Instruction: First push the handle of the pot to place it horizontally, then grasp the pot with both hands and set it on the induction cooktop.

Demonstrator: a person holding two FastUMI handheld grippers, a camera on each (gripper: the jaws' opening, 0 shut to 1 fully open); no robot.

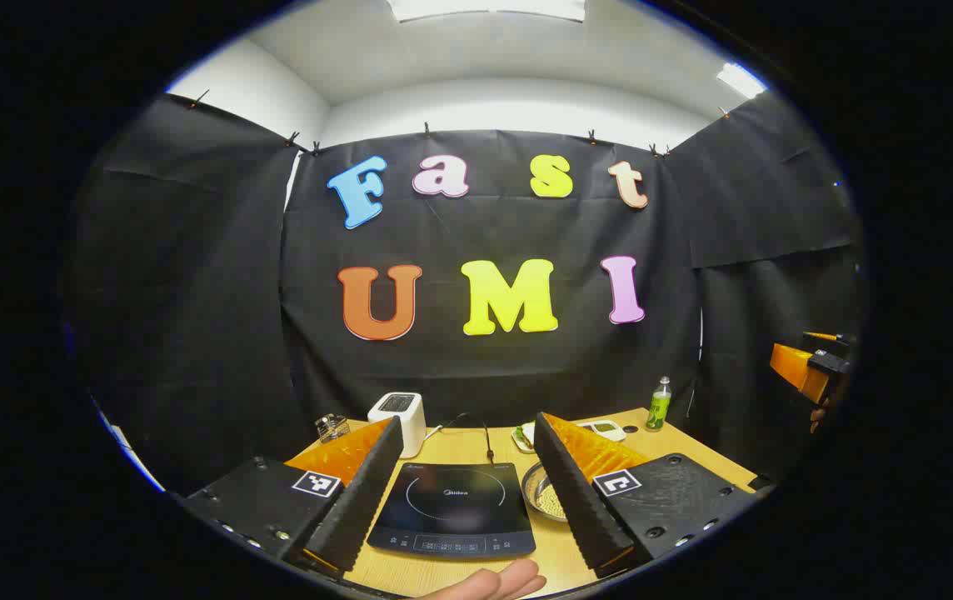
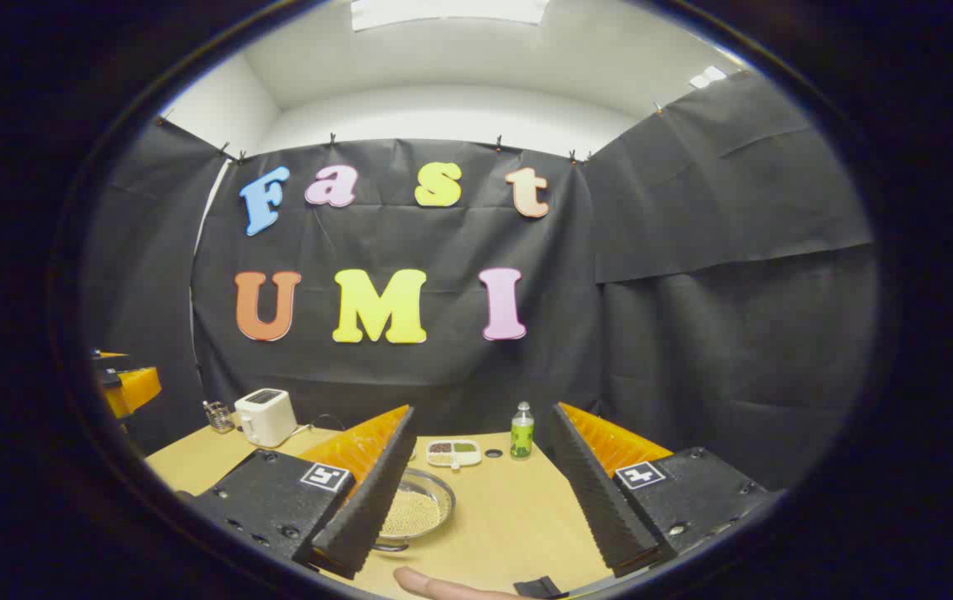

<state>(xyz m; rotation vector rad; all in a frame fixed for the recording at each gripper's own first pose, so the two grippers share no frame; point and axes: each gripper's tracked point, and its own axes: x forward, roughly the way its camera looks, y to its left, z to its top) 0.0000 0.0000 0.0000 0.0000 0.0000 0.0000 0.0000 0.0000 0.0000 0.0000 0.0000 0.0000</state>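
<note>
The black induction cooktop (image 1: 453,508) lies on the wooden table between the fingers of my left gripper (image 1: 470,429), which is open and holds nothing. Just right of the cooktop sits the shallow metal pot (image 1: 543,493), half hidden behind a finger. In the right gripper view the pot (image 2: 418,507) holds small pale grains and lies low on the left, partly behind a finger. My right gripper (image 2: 483,417) is open and empty, above the table. The pot's handle is hidden.
At the back of the table stand a white toaster (image 1: 397,415), a green bottle (image 2: 521,432) and a small divided dish (image 2: 453,452). A hand (image 1: 493,583) shows at the near edge. The other gripper (image 1: 810,371) hangs far right.
</note>
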